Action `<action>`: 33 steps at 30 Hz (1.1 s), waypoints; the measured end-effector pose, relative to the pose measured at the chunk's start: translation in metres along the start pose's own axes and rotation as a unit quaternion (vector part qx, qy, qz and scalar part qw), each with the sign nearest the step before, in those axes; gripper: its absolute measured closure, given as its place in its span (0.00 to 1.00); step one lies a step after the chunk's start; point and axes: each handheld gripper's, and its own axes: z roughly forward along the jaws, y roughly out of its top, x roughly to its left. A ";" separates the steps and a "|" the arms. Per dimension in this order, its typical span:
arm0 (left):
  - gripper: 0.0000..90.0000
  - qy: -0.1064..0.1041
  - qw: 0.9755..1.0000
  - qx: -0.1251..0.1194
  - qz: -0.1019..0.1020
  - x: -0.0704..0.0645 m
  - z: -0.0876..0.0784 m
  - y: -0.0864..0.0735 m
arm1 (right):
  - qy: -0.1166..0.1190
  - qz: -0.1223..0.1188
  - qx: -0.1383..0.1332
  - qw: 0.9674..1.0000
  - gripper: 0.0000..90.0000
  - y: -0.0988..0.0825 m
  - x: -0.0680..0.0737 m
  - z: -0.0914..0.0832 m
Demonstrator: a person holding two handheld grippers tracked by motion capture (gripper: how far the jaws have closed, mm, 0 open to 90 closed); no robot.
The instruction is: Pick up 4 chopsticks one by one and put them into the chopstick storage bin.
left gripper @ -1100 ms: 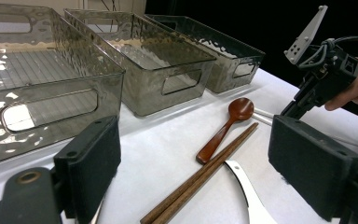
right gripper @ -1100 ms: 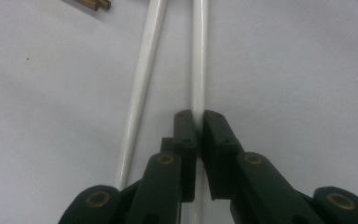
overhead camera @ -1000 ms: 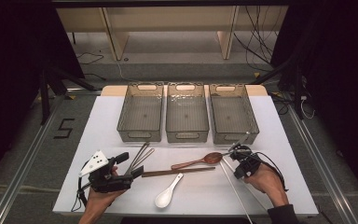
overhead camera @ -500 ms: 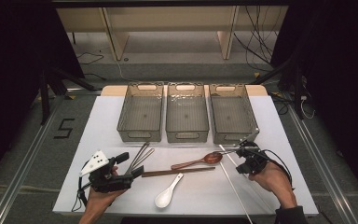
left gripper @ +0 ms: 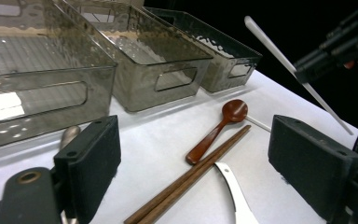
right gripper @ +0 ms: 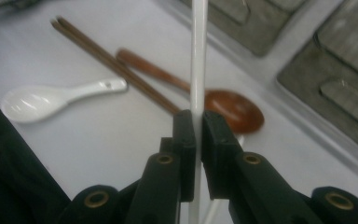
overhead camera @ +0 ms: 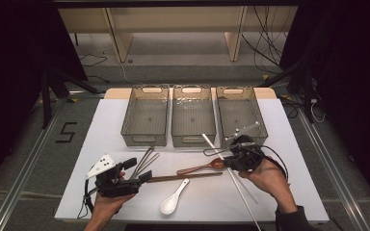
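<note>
The white worktop (overhead camera: 289, 144) carries three clear grey bins (overhead camera: 193, 120) in a row along its far side; every place below is given from that row. On the floor left of the bins a painted "5" (overhead camera: 66, 132) can be read; I see no other writing or brand.

Nearer than the bins lie brown chopsticks (overhead camera: 185, 176), a brown spoon (overhead camera: 203, 166) and a white ceramic spoon (overhead camera: 172, 202). Just before the right-hand bin, the right tool (right gripper: 198, 135) is clenched on a white chopstick (right gripper: 197, 56), lifted clear of the worktop.

The stick looks light, stiff and slick, and likely to pivot; a grip near mid-length seems best. Well nearer and left of the bins, the left tool (left gripper: 196, 163) stands wide and grasps nothing.
</note>
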 end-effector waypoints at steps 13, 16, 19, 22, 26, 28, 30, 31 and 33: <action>0.19 -0.038 0.997 0.036 -0.062 -0.019 0.024 0.002 | 0.048 0.017 -0.065 0.997 0.94 0.034 0.020 0.012; 0.20 -0.049 0.994 0.041 -0.083 -0.024 0.031 0.002 | 0.058 0.023 -0.084 0.995 0.94 0.038 0.025 0.015; 0.21 -0.056 0.993 0.047 -0.095 -0.029 0.038 0.004 | 0.066 0.028 -0.094 0.993 0.94 0.040 0.029 0.017; 0.21 -0.062 0.992 0.059 -0.094 -0.037 0.047 0.007 | 0.079 0.031 -0.107 0.991 0.94 0.043 0.035 0.021; 0.23 -0.072 0.990 0.062 -0.107 -0.043 0.056 0.009 | 0.088 0.031 -0.113 0.989 0.94 0.046 0.040 0.024; 0.24 -0.080 0.987 0.058 -0.124 -0.045 0.059 0.009 | 0.092 0.032 -0.118 0.988 0.94 0.047 0.042 0.024; 0.25 -0.075 0.989 0.063 -0.114 -0.048 0.063 0.009 | 0.094 0.032 -0.120 0.988 0.94 0.048 0.044 0.025; 0.26 -0.074 0.989 0.061 -0.116 -0.049 0.065 0.009 | 0.095 0.032 -0.121 0.988 0.94 0.049 0.045 0.025; 0.26 -0.073 0.988 0.064 -0.116 -0.049 0.067 0.009 | 0.095 0.032 -0.121 0.988 0.94 0.049 0.045 0.026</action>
